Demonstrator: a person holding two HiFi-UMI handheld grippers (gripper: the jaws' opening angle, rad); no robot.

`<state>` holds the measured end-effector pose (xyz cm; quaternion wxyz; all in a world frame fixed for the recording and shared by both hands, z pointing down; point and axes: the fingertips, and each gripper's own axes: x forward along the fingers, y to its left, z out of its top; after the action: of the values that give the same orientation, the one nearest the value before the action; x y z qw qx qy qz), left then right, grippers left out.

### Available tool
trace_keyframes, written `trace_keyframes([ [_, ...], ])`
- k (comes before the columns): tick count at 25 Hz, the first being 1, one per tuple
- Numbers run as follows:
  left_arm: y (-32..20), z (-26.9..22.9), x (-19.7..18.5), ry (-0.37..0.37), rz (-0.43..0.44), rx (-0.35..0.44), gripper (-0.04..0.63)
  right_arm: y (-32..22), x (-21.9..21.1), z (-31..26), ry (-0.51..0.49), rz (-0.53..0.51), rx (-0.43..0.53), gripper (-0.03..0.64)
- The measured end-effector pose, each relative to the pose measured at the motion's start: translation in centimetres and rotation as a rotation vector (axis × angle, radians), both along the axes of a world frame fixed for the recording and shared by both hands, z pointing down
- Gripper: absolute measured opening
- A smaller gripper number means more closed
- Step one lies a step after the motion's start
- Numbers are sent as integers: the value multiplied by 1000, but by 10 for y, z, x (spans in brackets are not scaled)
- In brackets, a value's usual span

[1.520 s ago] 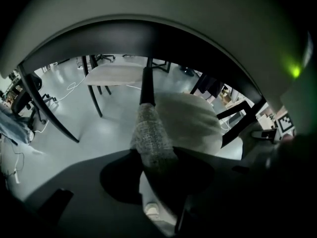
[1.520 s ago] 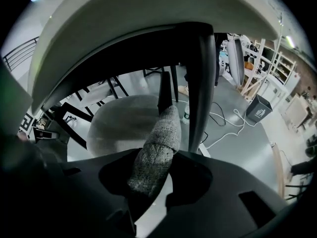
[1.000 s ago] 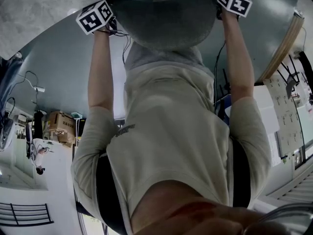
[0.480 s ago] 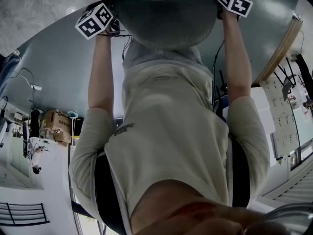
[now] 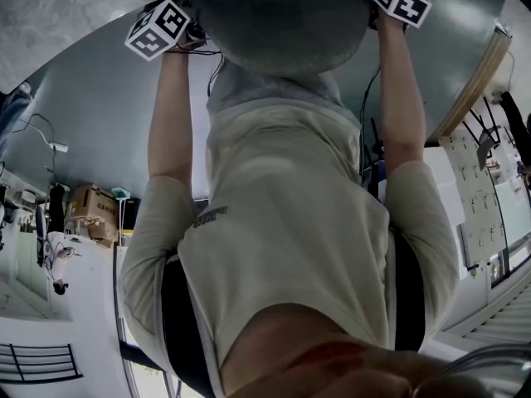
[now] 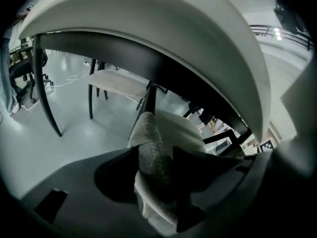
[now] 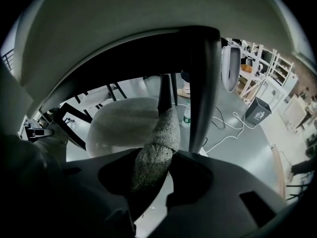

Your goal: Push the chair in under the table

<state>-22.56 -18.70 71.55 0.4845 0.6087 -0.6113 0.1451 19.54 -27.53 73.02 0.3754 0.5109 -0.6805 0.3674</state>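
The chair's grey fabric backrest (image 5: 282, 31) curves across the top of the head view, between my two outstretched arms. My left gripper (image 5: 178, 33) grips its left end and my right gripper (image 5: 383, 7) its right end. In the left gripper view the backrest edge (image 6: 148, 133) runs between the jaws of the left gripper (image 6: 154, 153), which is shut on it. The right gripper (image 7: 152, 165) is likewise shut on the backrest (image 7: 161, 133). The pale seat (image 7: 124, 120) lies beyond, beneath the white table's rim (image 6: 198, 48), over a dark underside.
A dark table leg (image 7: 203, 83) stands just right of the seat, and another leg (image 6: 44, 93) stands at the far left. A second pale-seated chair (image 6: 116, 82) sits beyond. A bottle (image 7: 186, 115), a cable and a bin (image 7: 257, 110) are on the floor to the right.
The left gripper's marker cube has rolled and shifted slightly up and to the left. The right gripper and the backrest stay as they were.
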Motion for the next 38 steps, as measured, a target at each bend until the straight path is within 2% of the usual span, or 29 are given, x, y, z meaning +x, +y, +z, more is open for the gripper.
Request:
trace_keyframes([
  [9,-4,-5,2,-29,52,6,206,2,-1,-3,-3,-10,5,175],
  [14,1,4,-3,-19,53,-7,218,4,-1,0,8,-1,-7,215],
  [20,3,-3,4,-44,116,-47,225,10,7,-15,25,7,10,218],
  [27,29,-31,4,-77,144,-68,224,31,12,-52,-5,27,24,207],
  [32,36,-85,6,-85,162,-5,224,42,14,-109,-44,30,87,190],
  [38,12,-174,23,-55,203,148,222,26,-11,-211,-145,-22,237,178],
])
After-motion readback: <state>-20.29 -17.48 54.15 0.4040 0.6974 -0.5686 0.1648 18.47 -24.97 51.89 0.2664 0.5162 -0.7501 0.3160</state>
